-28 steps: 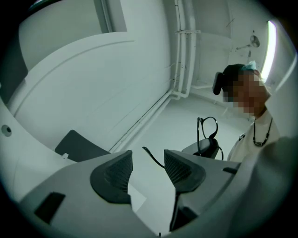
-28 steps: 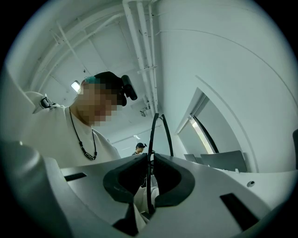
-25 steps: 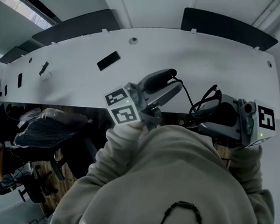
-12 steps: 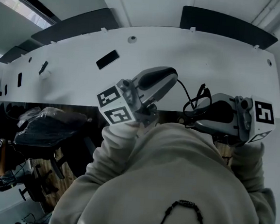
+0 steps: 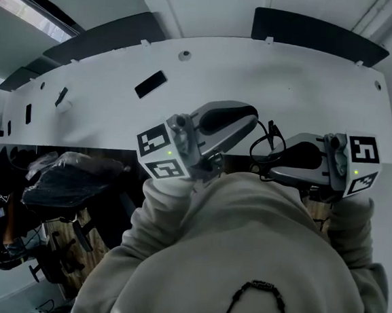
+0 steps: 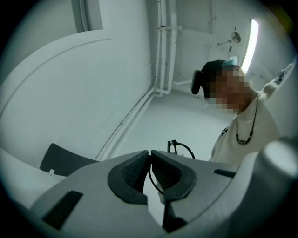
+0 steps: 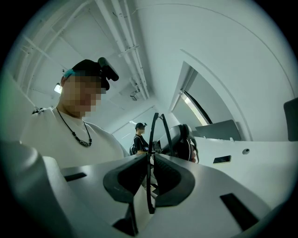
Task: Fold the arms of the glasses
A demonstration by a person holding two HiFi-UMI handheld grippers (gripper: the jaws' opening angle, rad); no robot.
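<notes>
The black thin-framed glasses (image 5: 270,140) hang in the air between my two grippers, above the sleeves of a beige hoodie. My left gripper (image 5: 252,121) reaches them from the left. Its jaws have just been closing, and in the left gripper view its pads (image 6: 164,171) pinch a thin black arm (image 6: 152,179) of the glasses (image 6: 180,148). My right gripper (image 5: 259,166) comes in from the right. In the right gripper view it (image 7: 151,157) is shut on the glasses' thin frame (image 7: 150,186), which rises upright between the pads.
A long white curved table (image 5: 271,77) lies beyond the grippers, with a dark flat phone-like thing (image 5: 151,84) on it. A chair with a dark plastic-wrapped bundle (image 5: 68,175) stands at the lower left. Another person (image 7: 138,137) stands far off.
The glasses and the right gripper have shifted left and slightly down. The left gripper has swung toward them, and its tip now meets the glasses.
</notes>
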